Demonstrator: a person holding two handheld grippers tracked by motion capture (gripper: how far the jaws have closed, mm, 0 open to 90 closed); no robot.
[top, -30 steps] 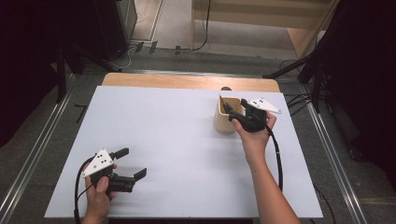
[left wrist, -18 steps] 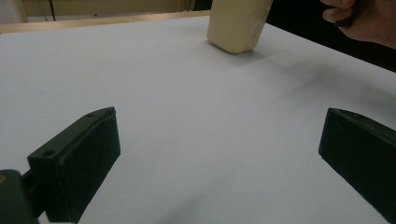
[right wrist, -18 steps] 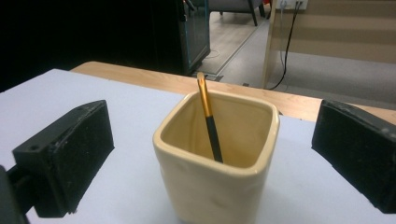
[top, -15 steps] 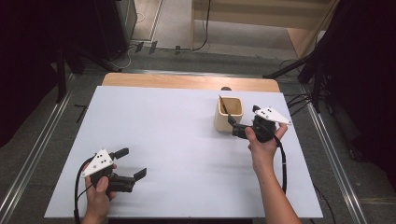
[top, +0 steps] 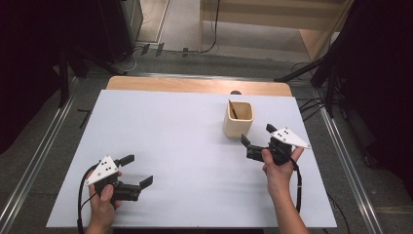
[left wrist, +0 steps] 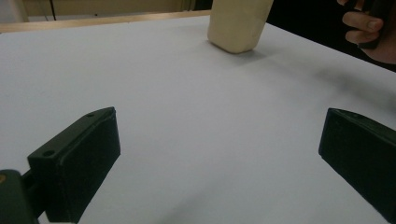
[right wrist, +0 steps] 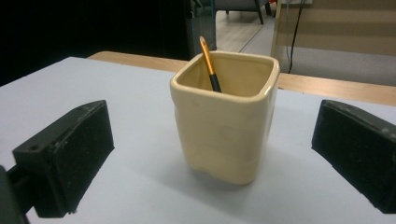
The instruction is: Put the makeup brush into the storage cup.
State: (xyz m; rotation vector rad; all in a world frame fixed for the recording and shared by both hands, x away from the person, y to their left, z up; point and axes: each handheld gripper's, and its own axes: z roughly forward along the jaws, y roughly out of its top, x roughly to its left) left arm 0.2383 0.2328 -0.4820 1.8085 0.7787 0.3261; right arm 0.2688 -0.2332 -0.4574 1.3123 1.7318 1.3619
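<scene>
Pen in the cup, my part looks finished.
The pen (right wrist: pixel 209 66) leans upright inside the cream cup (top: pixel 238 118) on the bench (top: pixel 185 136); my right gripper (top: pixel 257 140) sits just beside it, jaws freshly spread wide, empty. My left gripper (top: pixel 138 170) waits well apart, wide open, empty.

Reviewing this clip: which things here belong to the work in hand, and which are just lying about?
In the job:
cream square cup
orange-and-black pen standing in it
right gripper, jaws open, facing the cup

Lying about:
left gripper, idle, jaws open
white table sheet
floor cables
</scene>
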